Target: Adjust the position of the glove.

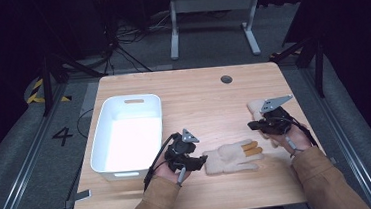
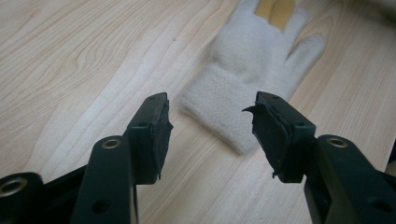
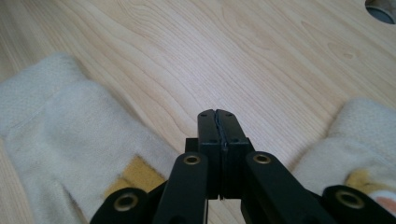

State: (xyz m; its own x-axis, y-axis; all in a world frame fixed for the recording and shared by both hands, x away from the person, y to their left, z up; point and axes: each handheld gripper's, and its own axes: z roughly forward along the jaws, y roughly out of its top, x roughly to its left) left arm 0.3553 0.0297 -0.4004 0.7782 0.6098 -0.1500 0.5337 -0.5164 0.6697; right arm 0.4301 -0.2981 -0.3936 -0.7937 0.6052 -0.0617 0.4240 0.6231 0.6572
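My left gripper [image 2: 210, 135] gapes before the glove [image 2: 254, 65], right gripper [image 3: 218, 140] pinched empty, bin [image 1: 101, 141] still unfilled.

second glove [image 1: 255, 107]: mostly hidden behind right gripper [image 1: 253, 125] | person: cut off at forearms

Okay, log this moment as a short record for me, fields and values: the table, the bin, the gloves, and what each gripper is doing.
table: light wooden table with a round cable hole near its far edge
bin: white plastic bin, left part of table, looks empty
glove one: cream knit glove with tan fingertip patches, flat on the table near the front
glove two: second cream glove, partly hidden under the right gripper
left gripper: left gripper, jaws open, aimed at glove one's cuff, not touching it
right gripper: right gripper, jaws shut, nothing between them, above bare wood between the gloves
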